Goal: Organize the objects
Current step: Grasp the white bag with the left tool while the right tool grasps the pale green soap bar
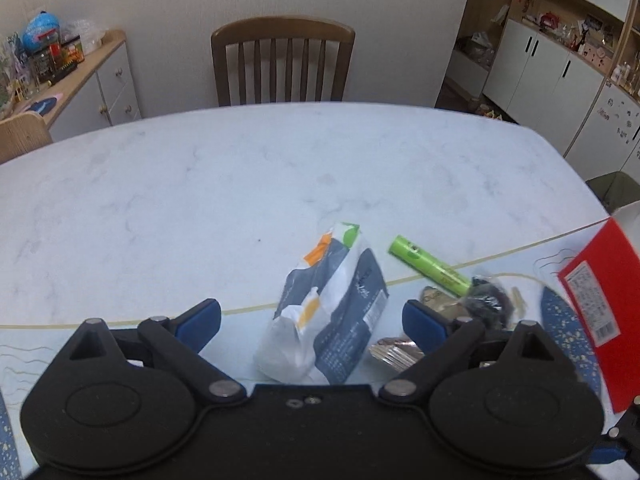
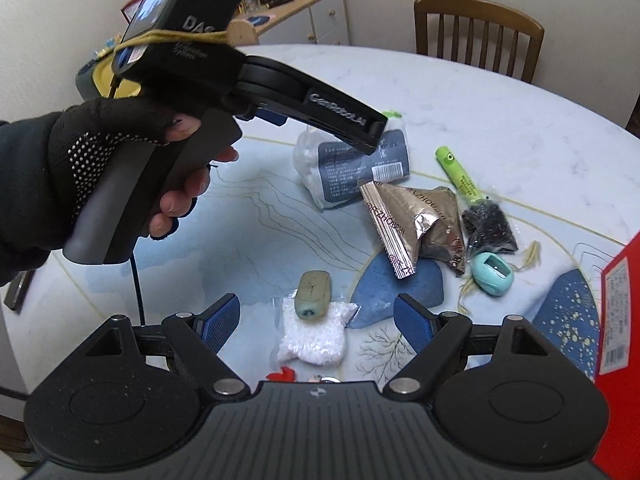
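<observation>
Right gripper (image 2: 316, 322) alone views eraser (image 2: 313, 293).

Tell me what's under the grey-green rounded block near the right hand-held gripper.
The grey-green rounded block lies on a clear bag of white granules, which lies on the patterned table mat. What is beneath the bag is hidden.

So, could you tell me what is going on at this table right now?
A person is tidying small items on a table, with a gripper in each hand. The left gripper is open and hangs over a grey and white packet. The right gripper is open and empty above a white pouch with a greenish block on it. A foil wrapper, a green tube and a red box lie nearby. Nothing is gripped yet.
</observation>
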Tool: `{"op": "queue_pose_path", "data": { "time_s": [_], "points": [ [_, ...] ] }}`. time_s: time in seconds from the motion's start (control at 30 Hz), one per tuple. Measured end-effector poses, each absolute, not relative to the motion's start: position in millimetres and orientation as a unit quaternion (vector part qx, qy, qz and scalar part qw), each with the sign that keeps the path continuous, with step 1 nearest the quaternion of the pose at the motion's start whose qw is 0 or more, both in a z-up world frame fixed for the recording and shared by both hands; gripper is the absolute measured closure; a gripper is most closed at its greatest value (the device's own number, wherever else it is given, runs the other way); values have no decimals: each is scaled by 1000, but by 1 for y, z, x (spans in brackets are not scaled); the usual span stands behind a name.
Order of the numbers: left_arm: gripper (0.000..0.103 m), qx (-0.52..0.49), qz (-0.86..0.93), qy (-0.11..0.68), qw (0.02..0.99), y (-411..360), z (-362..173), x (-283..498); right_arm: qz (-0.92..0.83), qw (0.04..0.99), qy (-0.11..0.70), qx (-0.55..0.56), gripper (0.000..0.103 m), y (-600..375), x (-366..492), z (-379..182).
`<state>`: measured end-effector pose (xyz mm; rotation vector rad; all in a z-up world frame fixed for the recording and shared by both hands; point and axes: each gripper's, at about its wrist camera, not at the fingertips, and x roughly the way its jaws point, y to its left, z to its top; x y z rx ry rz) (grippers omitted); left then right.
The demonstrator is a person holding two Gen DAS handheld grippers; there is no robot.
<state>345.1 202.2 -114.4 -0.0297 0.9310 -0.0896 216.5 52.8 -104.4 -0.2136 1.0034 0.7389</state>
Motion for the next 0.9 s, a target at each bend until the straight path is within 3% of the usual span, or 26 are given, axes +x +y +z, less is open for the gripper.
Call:
{"op": "queue_pose_path", "data": {
  "time_s": [0.17, 0.43, 0.57, 0.7, 0.9],
  "points": [
    [13, -11, -45, 450, 892, 203, -127, 353, 340, 802, 480, -102, 19, 64, 225, -118],
    [31, -1, -56, 459, 886, 199, -143, 358, 336, 797, 488, -120, 44, 79, 232, -134],
    [43, -2, -62, 462, 885, 199, -147, 355, 336, 794, 491, -128, 50, 83, 232, -138],
    [55, -4, -68, 460, 885, 200, -147, 355, 334, 793, 491, -137, 63, 85, 231, -141],
    [65, -1, -70, 459, 886, 199, -144, 356, 338, 791, 489, -144, 75, 87, 230, -141]
  ]
}}
